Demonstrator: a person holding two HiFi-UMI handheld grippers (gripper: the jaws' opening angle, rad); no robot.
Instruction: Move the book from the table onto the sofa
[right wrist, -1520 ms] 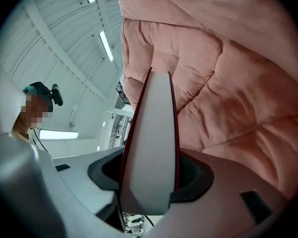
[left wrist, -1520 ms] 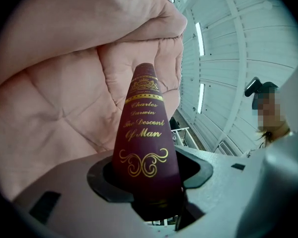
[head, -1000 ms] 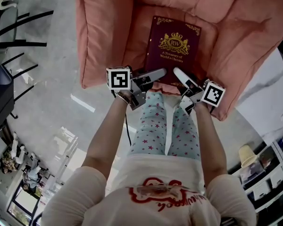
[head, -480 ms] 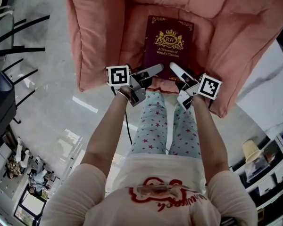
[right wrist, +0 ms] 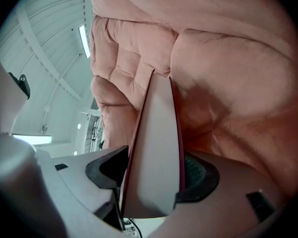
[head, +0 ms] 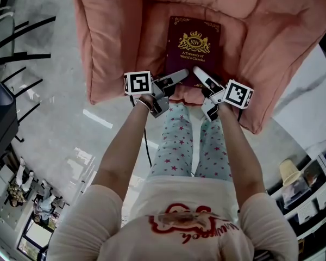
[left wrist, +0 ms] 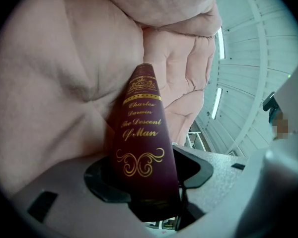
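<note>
Your left gripper (head: pixel 173 82) is clamped on the spine-side near corner of the book (head: pixel 194 45), its pads pressing both covers, with the gilt lettering of the spine running away from the camera. Your right gripper (head: pixel 206 82) has just been opening its jaws. The pale page edge of the other near corner stands between them, but the pads look to have eased off it, so by this reading only the left hand has a real hold.

The book lies face up on the seat of the pink sofa (head: pixel 111 48). Its long axis runs straight away from you toward the backrest, and its near short edge is close to the seat's front lip. No view settles whether its full weight is already on the cushion.

Both hands are equally near, one at each near corner, with the book ahead of both sets of jaws. The task looks almost done: what remains is letting go with the left and drawing both grippers straight back along the book's length.

The padded arms close in on either side and the backrest blocks the far end, so the only open room is toward you, over the pale floor (head: pixel 54 97). Pull back level, or a jaw could drag the near edge off the lip.
</note>
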